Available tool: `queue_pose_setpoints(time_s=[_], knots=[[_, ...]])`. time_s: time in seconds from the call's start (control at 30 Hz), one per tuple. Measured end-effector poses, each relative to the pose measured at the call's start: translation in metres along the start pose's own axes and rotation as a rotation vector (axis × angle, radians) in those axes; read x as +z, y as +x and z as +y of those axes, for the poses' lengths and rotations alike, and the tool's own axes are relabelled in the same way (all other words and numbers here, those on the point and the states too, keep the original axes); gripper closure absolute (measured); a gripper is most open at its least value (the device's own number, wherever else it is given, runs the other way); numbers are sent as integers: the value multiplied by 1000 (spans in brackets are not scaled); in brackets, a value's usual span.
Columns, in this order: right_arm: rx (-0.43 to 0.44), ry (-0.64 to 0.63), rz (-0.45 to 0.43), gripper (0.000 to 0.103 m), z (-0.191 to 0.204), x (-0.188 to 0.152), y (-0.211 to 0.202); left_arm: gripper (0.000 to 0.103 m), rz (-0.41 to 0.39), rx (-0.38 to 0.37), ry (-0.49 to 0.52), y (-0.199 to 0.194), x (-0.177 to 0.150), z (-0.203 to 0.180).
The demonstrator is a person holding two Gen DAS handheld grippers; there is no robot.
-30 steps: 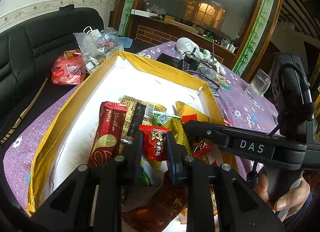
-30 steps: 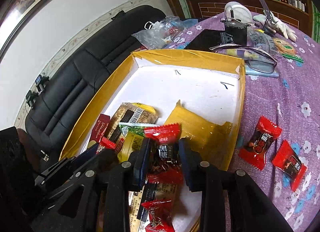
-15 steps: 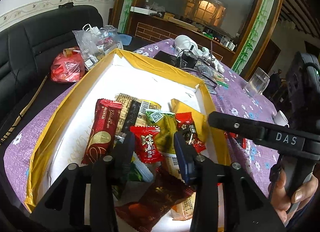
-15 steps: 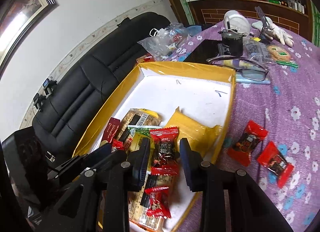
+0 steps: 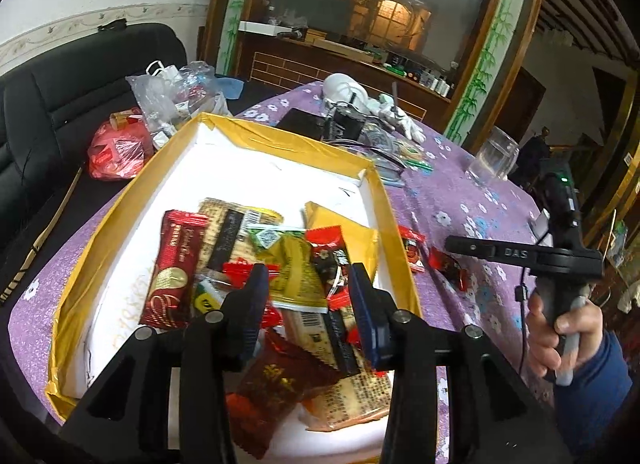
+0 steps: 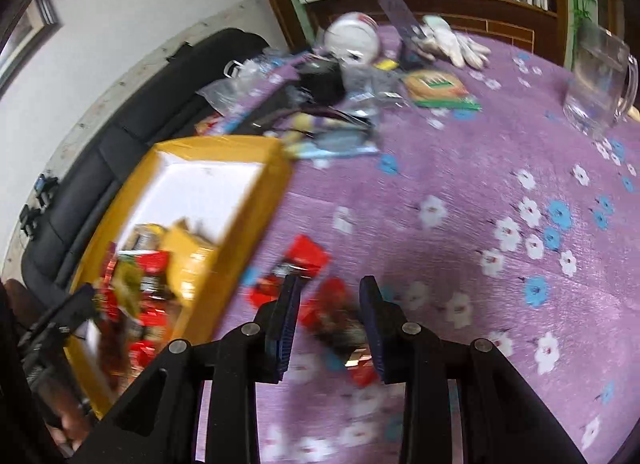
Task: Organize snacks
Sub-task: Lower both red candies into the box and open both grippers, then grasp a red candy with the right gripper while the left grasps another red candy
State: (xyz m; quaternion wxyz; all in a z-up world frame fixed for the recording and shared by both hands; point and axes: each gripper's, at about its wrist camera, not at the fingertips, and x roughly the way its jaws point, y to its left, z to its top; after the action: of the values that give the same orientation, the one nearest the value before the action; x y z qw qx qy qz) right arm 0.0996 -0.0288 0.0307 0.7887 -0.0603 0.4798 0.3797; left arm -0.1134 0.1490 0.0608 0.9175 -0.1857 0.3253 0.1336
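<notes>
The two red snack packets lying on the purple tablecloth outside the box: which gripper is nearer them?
Right. The right gripper hovers over the red packets; the left gripper hangs over the yellow box.

The far half of my yellow-walled box (image 5: 256, 141) lies bare and white, with room to reach in, while heaped snack packets (image 5: 296, 264) crowd its near half. Right of the box wall, the purple flowered tablecloth (image 6: 480, 191) is open. A glass mug (image 6: 600, 79) and clutter (image 6: 352, 95) block the far edge.
</notes>
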Motion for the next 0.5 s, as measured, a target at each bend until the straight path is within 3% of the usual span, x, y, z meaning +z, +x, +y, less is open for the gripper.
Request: queue_pose_setpoints(time_s=[0.23, 0.33, 0.5], knots=[[30, -79, 47, 65, 1, -10, 13, 64, 18, -28, 15, 2, 2, -9], [-8, -150, 61, 60, 9, -15, 17, 64, 25, -45, 24, 1, 3, -16], [-21, -186, 51, 64, 9, -21, 16, 64, 61, -114, 63, 2, 8, -35]])
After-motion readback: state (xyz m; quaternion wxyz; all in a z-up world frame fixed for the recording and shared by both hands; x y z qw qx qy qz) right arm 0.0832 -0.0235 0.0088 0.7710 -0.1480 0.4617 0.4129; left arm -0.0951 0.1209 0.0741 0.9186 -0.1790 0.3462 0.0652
